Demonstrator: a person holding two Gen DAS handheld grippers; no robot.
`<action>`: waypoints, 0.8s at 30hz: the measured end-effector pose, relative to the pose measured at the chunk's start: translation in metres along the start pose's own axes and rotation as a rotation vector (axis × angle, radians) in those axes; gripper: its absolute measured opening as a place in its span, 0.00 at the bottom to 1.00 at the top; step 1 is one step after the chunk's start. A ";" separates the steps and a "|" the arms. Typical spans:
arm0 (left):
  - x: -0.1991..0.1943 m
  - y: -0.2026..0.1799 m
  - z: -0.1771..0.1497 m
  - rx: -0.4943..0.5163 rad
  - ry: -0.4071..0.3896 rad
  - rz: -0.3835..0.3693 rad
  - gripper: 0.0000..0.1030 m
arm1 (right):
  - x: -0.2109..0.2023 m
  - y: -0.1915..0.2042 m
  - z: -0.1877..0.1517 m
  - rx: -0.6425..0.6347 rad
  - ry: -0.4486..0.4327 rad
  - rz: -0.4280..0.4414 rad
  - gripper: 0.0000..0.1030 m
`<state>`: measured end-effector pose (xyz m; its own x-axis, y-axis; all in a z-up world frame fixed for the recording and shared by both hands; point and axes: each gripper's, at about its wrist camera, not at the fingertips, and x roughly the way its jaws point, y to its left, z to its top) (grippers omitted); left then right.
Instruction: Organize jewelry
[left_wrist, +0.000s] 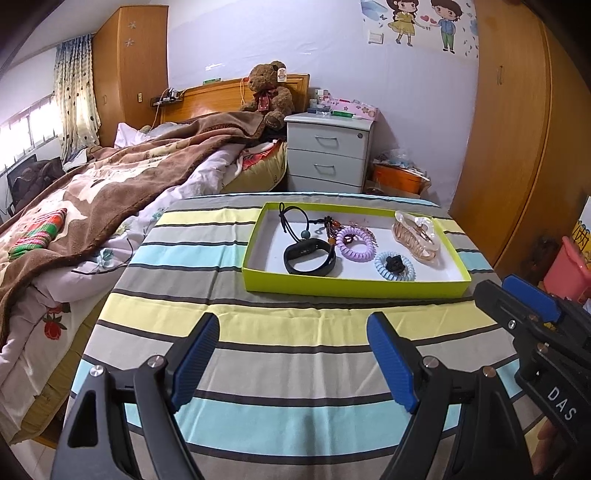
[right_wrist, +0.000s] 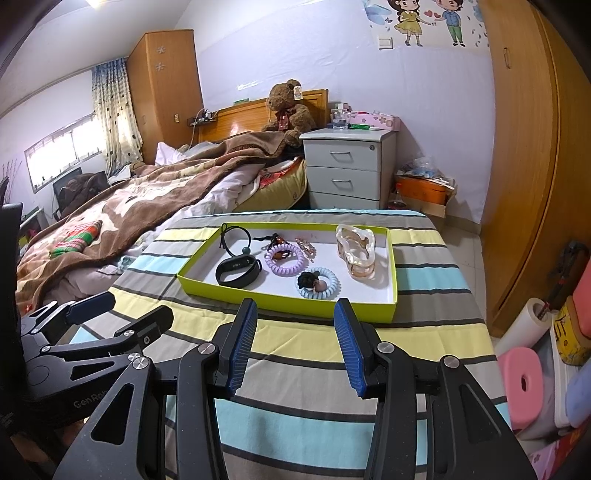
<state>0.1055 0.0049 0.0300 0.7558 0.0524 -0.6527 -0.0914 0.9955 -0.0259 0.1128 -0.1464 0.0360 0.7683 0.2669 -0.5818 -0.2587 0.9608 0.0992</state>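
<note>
A shallow lime-green tray (left_wrist: 258, 286) with a white floor sits on a striped tablecloth (left_wrist: 258, 325), its long axis running left to right across both wrist views, roughly square to the near table edge. All the jewelry lies inside it. At the left end a black cord bracelet (left_wrist: 291, 218) with a grey-green bead lies toward the far wall, and just in front of it a black fitness band (left_wrist: 308, 256) stands on its edge, its flat display face turned up and its long side running along the tray. In the middle a purple coil hair tie (left_wrist: 356, 243) lies flat, touching a beaded charm string (left_wrist: 328, 230) at its left and a small gold-toned brooch (right_wrist: 306, 246) at its far right. Nearer the front wall a pale blue coil hair tie (left_wrist: 394, 267) lies flat with a black ornament on it. At the right end a translucent amber hair claw (left_wrist: 415, 236) has its long axis running from the far wall toward the front.

Both tongs hover over the cloth in front of the tray, apart from it and pointing at it. The left gripper (left_wrist: 291, 356) is spread wide and holds nothing; the right gripper (right_wrist: 293, 345) is likewise released and empty, its jaws framing the tray's front wall.

A bed (left_wrist: 110, 192) lies to the left, a grey nightstand (left_wrist: 328, 155) behind.
</note>
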 end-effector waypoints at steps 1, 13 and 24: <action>-0.001 0.000 0.000 -0.004 -0.002 0.002 0.81 | -0.001 0.001 0.000 -0.001 -0.001 0.000 0.43; -0.002 0.003 -0.001 -0.004 -0.003 0.008 0.81 | -0.001 0.003 0.001 -0.004 0.000 0.001 0.43; 0.001 0.003 0.000 -0.009 -0.003 0.015 0.81 | -0.001 0.004 0.000 -0.005 0.002 0.000 0.43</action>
<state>0.1058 0.0080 0.0294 0.7561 0.0678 -0.6509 -0.1085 0.9938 -0.0226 0.1116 -0.1430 0.0369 0.7675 0.2664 -0.5831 -0.2613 0.9606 0.0950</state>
